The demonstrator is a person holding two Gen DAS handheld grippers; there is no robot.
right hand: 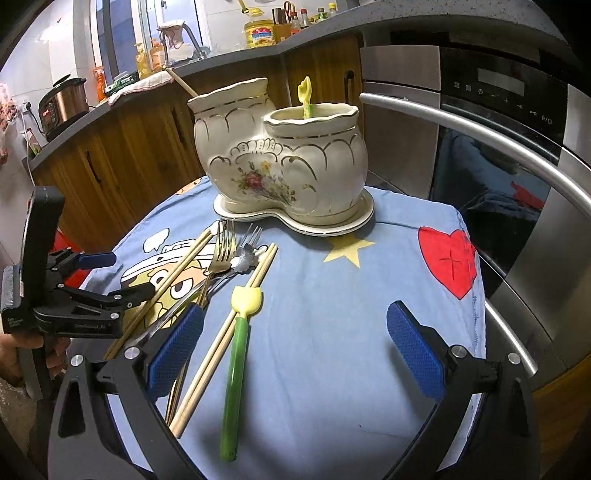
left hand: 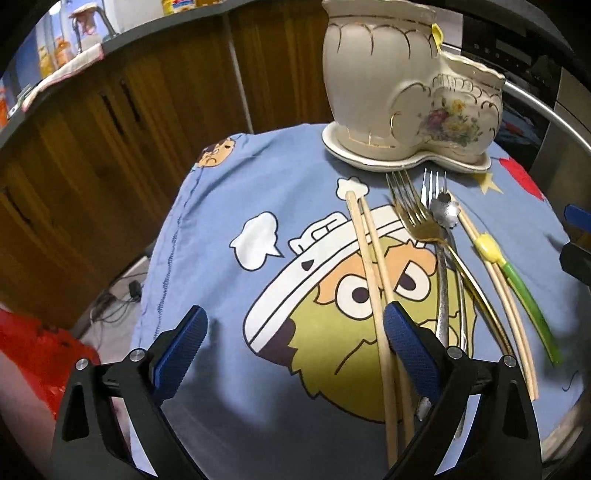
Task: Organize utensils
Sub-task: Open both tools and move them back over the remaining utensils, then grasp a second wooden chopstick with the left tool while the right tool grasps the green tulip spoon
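A cream ceramic two-pot holder (left hand: pixel 406 85) (right hand: pixel 284 158) stands on its saucer at the far side of a blue cartoon cloth (left hand: pixel 229 192) (right hand: pixel 332 295). In front of it lie a chopstick pair (left hand: pixel 373 277) (right hand: pixel 177 273), a gold fork (left hand: pixel 413 218) (right hand: pixel 221 254), a silver fork (left hand: pixel 432 184), a flower-bowl spoon (left hand: pixel 445 208) (right hand: pixel 243 256), a second chopstick pair (left hand: pixel 517 314) (right hand: pixel 221 332) and a green-handled yellow utensil (left hand: pixel 487 247) (right hand: pixel 236 350). My left gripper (left hand: pixel 295 332) (right hand: pixel 133 275) is open, its right finger beside the first chopsticks. My right gripper (right hand: pixel 295 332) is open, the green utensil just inside its left finger. The holder contains a yellow utensil (right hand: pixel 304 96) and one chopstick (right hand: pixel 181 81).
Wooden cabinets (left hand: pixel 92 147) and a dark counter with bottles (right hand: pixel 260 33) and a cooker (right hand: pixel 62 103) run behind the table. A steel oven with a long bar handle (right hand: pixel 480 133) stands close on the right. A red bag (left hand: pixel 33 347) lies on the floor to the left.
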